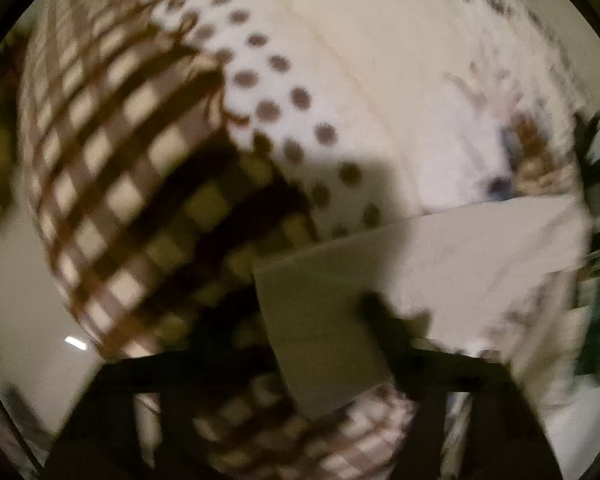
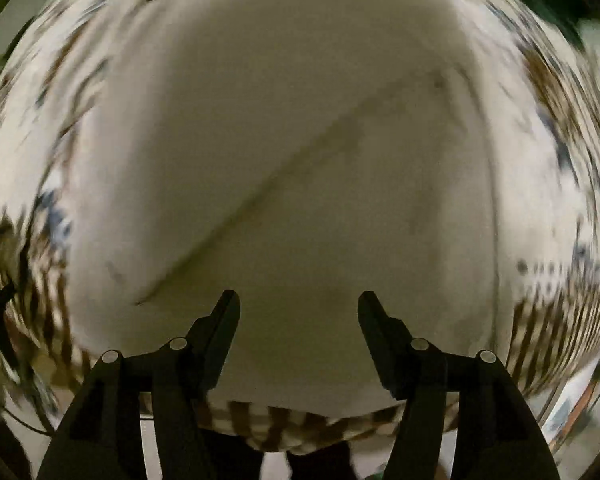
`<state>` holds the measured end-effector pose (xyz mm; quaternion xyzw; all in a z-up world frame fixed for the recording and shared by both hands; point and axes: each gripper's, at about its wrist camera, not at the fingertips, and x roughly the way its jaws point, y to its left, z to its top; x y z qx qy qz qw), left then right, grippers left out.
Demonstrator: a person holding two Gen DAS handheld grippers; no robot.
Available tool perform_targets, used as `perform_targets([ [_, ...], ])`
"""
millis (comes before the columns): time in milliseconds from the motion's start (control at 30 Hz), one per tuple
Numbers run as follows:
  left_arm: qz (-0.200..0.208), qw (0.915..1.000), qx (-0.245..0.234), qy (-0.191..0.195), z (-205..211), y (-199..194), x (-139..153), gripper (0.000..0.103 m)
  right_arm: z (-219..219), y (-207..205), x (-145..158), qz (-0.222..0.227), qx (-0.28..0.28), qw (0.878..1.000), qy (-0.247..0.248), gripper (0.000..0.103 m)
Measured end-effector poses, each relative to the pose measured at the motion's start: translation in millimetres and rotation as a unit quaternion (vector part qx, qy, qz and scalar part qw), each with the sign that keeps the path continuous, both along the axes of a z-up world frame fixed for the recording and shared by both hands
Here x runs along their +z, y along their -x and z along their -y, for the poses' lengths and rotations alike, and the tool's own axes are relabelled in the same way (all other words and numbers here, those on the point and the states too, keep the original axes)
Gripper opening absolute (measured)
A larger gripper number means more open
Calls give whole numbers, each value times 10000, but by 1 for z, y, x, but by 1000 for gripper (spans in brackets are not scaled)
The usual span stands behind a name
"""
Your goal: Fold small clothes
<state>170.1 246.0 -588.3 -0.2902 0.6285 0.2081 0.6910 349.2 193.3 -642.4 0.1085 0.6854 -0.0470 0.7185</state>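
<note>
My right hand-held gripper (image 2: 299,306) hangs with its two black fingers (image 2: 220,332) spread wide apart, nothing between them, pointing down at a plain cream cloth (image 2: 300,152) that fills most of its view. A diagonal crease crosses that cloth. The cloth lies on a patterned sheet (image 2: 556,168), whose brown checks show past the cloth's near edge and at both sides, all smeared by motion blur.

In the left wrist view my left hand-held gripper (image 1: 340,364) has a corner of the cream cloth (image 1: 420,264) lying across its fingers, with one dark fingertip (image 1: 380,316) showing over the fabric; I cannot tell whether it is pinching the cloth. Beyond it the sheet (image 1: 148,128) shows brown checks and a dotted band.
</note>
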Motion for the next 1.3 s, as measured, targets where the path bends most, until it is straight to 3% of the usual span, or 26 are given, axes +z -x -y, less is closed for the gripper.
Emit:
perform_targets([
  [67, 66, 9980, -245, -574, 10, 2, 13, 8, 18, 8, 0, -15, -290, 9996, 8, 63],
  [133, 264, 9920, -551, -1104, 23, 11, 33, 6, 27, 19, 1, 10, -423, 9991, 41, 63],
  [267, 595, 9811, -877, -1619, 36, 37, 69, 1, 56, 29, 3, 34, -523, 9986, 48, 63],
  [400, 1227, 9580, -1623, -2021, 93, 37, 121, 1, 95, 21, 0, 98, -658, 9978, 24, 63],
  [467, 1587, 9421, -2229, -1938, 133, 36, 143, 1, 125, 20, 5, 92, -781, 9969, -27, 63],
  [533, 1863, 9225, -2946, -1656, 186, 32, 157, 1, 148, 36, 7, 84, -933, 9956, -26, 64],
  [600, 2133, 8872, -3843, -1403, 253, 42, 162, 1, 175, 52, 10, 58, -1057, 9944, 5, 63],
  [633, 2172, 8734, -4172, -1261, 278, 45, 160, 1, 185, 60, 9, 32, -1123, 9937, 26, 63],
  [733, 2050, 8224, -5248, -795, 359, 71, 134, 1, 222, 91, 7, -87, -1364, 9906, 68, 63],
  [800, 1877, 7931, -5750, -718, 394, 88, 114, 1, 246, 112, 5, -162, -1480, 9888, 110, 63],
  [867, 1699, 7747, -6060, -609, 416, 103, 96, 1, 277, 134, 3, -192, -1565, 9874, 158, 63],
  [900, 1618, 7700, -6141, -622, 424, 108, 87, 1, 290, 145, 2, -248, -1631, 9861, 205, 63],
  [1000, 1274, 7649, -6292, -533, 435, 110, 70, 2, 330, 181, -10, -323, -1879, 9816, 119, 63],
  [1033, 1168, 7677, -6280, -512, 435, 110, 67, 4, 342, 187, -12, -318, -1903, 9812, 70, 63],
  [1133, 926, 7889, -6074, -131, 425, 96, 64, 7, 380, 215, -8, -184, -1985, 9796, -239, 64],
  [1200, 889, 8002, -5931, 30, 413, 89, 71, 39, 397, 230, -6, -60, -2038, 9779, -455, 64],
  [1233, 843, 8083, -5825, 107, 404, 84, 74, 74, 410, 240, -4, 15, -2084, 9763, -579, 64],
  [1267, 844, 8210, -5643, 213, 389, 81, 79, 85, 423, 243, -3, 61, -2114, 9752, -650, 64],
  [1300, 883, 8329, -5455, 298, 371, 82, 83, 85, 437, 253, 0, 158, -2173, 9729, -769, 64],
])
